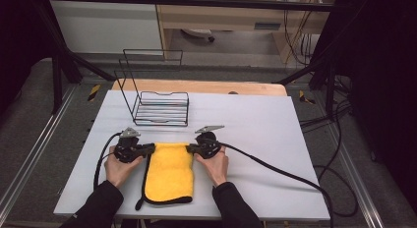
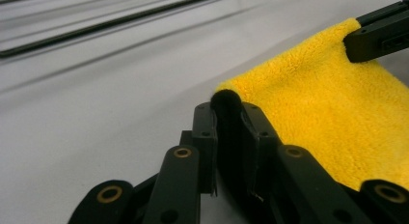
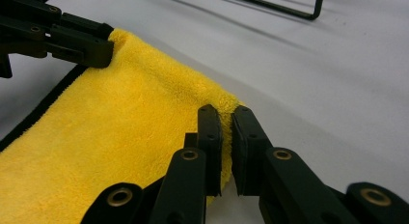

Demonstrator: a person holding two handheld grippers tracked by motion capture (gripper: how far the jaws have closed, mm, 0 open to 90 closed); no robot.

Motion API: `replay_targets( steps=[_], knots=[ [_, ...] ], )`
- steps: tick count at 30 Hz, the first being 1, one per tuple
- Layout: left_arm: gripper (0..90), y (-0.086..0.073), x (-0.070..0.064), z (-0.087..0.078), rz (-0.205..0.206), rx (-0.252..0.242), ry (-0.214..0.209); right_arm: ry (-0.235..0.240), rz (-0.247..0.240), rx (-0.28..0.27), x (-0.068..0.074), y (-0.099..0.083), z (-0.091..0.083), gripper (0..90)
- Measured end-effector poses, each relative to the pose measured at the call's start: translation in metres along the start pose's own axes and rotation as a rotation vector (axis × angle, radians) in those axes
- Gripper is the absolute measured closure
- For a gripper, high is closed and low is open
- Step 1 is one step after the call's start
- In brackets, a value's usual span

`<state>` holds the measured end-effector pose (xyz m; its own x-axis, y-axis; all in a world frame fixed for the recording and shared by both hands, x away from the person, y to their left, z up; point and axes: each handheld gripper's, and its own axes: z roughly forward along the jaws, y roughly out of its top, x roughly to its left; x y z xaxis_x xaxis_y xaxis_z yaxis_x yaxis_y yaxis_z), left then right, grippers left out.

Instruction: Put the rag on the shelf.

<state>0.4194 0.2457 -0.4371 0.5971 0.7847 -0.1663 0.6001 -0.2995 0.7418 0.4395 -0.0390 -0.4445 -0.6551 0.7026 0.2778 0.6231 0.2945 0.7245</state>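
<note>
— Yellow terry, black-edged: towel [image 1: 169, 174] flat on the white table [image 1: 255, 125], near the front edge, folded long from 12 to 6 o'clock. Held anywhere?

— Pinched at both far corners. Left gripper [image 1: 150, 149] at 10 o'clock of the cloth, jaws clamped over the black-trimmed corner; in the left gripper view, dark edging seen wedged between the closed jaws [image 2: 227, 113], yellow pile spreading off toward 3 o'clock.

— And the other side?

— Right gripper [image 1: 189, 149] at 2 o'clock of the cloth, jaws drawn tight on the folded yellow corner [image 3: 225, 110]. Seen from there, left gripper [image 3: 94, 43] biting the opposite corner up at 10 o'clock.

— Hands?

— Left hand [image 1: 117, 165] and right hand [image 1: 215, 163] wrapped round the grips, dark sleeves entering from 6 o'clock, cables trailing off either side.

— Anything else on the table?

— Black wire rack [image 1: 160, 107] standing at 12 o'clock of the towel, well apart from it.
</note>
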Motion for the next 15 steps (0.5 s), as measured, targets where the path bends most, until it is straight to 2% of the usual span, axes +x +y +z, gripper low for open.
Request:
replay_targets(
  steps=[7,15],
  knots=[
    [78.0,0.003,-0.007,-0.017,0.038,-0.062,-0.001,0.014,-0.028,-0.068,0.01,0.005,-0.017,83.7],
    [78.0,0.004,-0.013,-0.033,0.06,-0.115,-0.009,0.023,-0.058,-0.123,0.019,0.006,-0.031,83.6]
  ],
)
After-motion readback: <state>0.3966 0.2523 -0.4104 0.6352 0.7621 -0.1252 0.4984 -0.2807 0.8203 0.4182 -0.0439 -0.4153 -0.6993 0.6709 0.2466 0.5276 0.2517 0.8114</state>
